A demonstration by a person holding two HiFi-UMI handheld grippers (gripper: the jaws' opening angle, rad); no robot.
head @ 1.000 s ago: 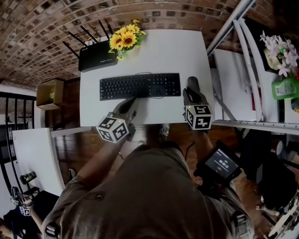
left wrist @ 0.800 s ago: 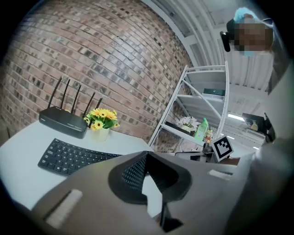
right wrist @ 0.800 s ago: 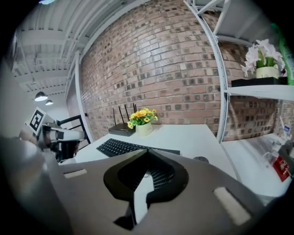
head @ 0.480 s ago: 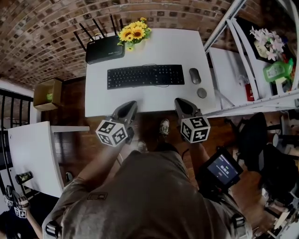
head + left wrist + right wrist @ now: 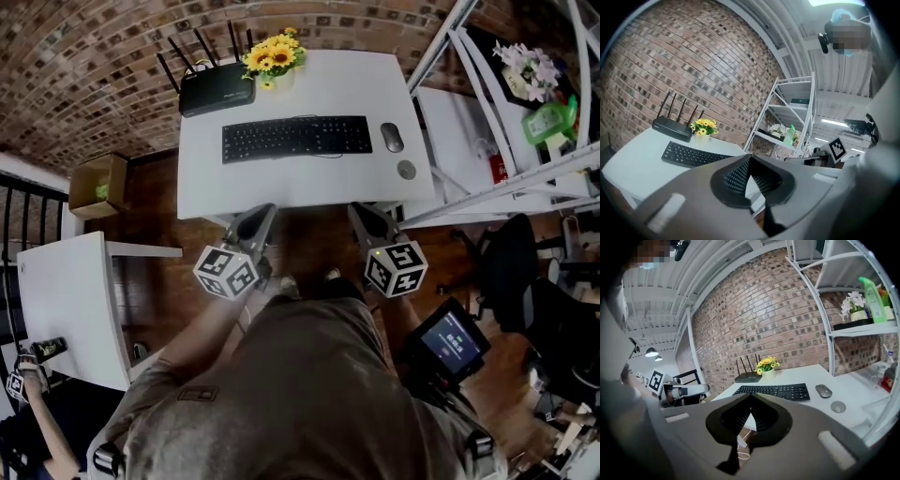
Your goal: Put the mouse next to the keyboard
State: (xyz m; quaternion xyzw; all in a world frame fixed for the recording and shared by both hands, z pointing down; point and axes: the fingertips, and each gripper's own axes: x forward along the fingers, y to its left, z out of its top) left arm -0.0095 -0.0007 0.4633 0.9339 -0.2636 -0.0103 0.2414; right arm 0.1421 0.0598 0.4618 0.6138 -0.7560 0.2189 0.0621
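Since a second ago both grippers have drawn back off the desk [image 5: 309, 187]. The right gripper [image 5: 367, 217], which hung over the spot right of the keyboard [image 5: 297, 138], now hovers short of the front edge. The left gripper [image 5: 255, 223] has come back alongside it. Where the right gripper was, the mouse [image 5: 392, 137] now lies bare on the desktop, just beside the keyboard's right end and not touching it. We read that as the placement made and the tools retreating, so the task looks finished or all but.

Going down in size, the white desk fills the upper middle of the head view, with a metal shelving rack [image 5: 506, 185] off its right side. The black keyboard sits across the desk's middle. A router [image 5: 217, 89] with raised antennas stands at the back left corner, and a pot of sunflowers [image 5: 275, 54] is just right of it. The mouse comes next. Smallest is a round disc [image 5: 406, 170] nearer the front edge, close to the mouse but apart from it.

The head view gives us the layout from above but not the jaws. Each gripper view does: the right pair is closed tip to tip with nothing between, and the left pair likewise meets, empty. The right gripper view also takes in the mouse and disc together, past the keyboard's right end. The left gripper view catches the keyboard, router and flowers, but the mouse does not appear there.
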